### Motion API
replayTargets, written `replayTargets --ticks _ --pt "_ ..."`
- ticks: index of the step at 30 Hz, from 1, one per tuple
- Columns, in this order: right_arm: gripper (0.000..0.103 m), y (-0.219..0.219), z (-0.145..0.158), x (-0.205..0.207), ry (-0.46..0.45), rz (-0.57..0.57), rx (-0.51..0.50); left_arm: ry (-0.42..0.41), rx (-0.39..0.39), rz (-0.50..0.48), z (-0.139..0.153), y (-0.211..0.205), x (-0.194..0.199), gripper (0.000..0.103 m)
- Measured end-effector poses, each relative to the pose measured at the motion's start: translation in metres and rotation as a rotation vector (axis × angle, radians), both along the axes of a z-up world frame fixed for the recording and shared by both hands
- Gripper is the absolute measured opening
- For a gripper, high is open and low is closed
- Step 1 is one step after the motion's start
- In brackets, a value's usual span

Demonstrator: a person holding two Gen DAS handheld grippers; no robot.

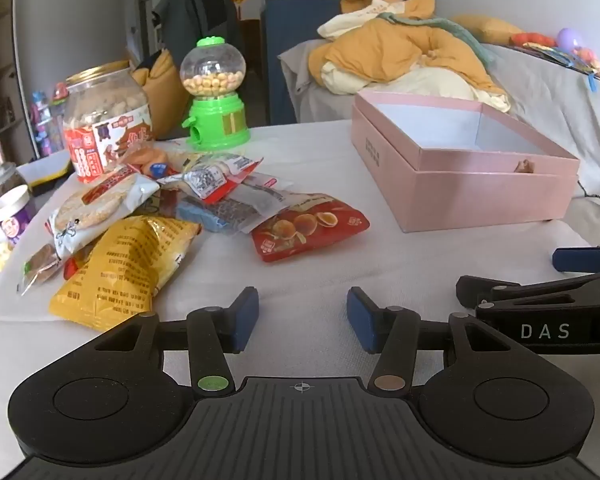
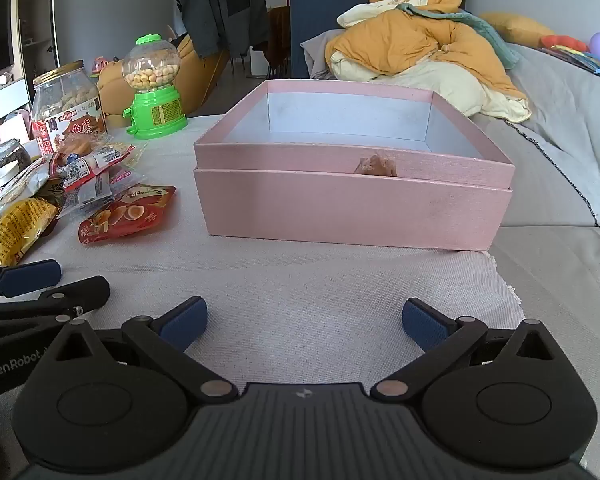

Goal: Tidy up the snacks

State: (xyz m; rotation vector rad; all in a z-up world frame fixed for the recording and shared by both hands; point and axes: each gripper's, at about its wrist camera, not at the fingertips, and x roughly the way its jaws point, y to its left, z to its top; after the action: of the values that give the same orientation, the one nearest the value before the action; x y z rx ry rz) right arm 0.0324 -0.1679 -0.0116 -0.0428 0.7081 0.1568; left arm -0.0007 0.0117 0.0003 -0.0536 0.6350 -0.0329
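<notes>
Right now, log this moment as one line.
left gripper open, empty | right gripper open, empty | pink box looks empty | snack pile on table, left of box

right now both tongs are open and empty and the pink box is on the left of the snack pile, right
Not quite. The pink box is to the right of the snack pile, as the left wrist view shows. The rest holds: the left tongs and right tongs are open and empty.
</notes>
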Motion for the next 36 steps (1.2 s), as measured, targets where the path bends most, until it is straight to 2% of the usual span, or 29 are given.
replayTargets --ticks 1,11,13,36 --pt "0.103 0.0 0.0 0.0 -0.002 0.0 0.004 -0.006 0.078 0.0 0.0 -0.01 -0.001 0.056" --pt "0.103 -0.001 0.0 -0.001 -0.012 0.0 0.007 -0.006 0.082 -0.001 0.003 -0.004 -0.011 0.056" --pt "0.103 -0.001 0.0 0.0 -0.012 0.0 0.007 -0.001 0.086 0.0 -0.001 -0.013 0.001 0.056" --pt "0.103 -0.001 0.0 -0.001 -0.012 0.0 0.007 0.001 0.089 -0.001 -0.001 -0.013 0.001 0.056"
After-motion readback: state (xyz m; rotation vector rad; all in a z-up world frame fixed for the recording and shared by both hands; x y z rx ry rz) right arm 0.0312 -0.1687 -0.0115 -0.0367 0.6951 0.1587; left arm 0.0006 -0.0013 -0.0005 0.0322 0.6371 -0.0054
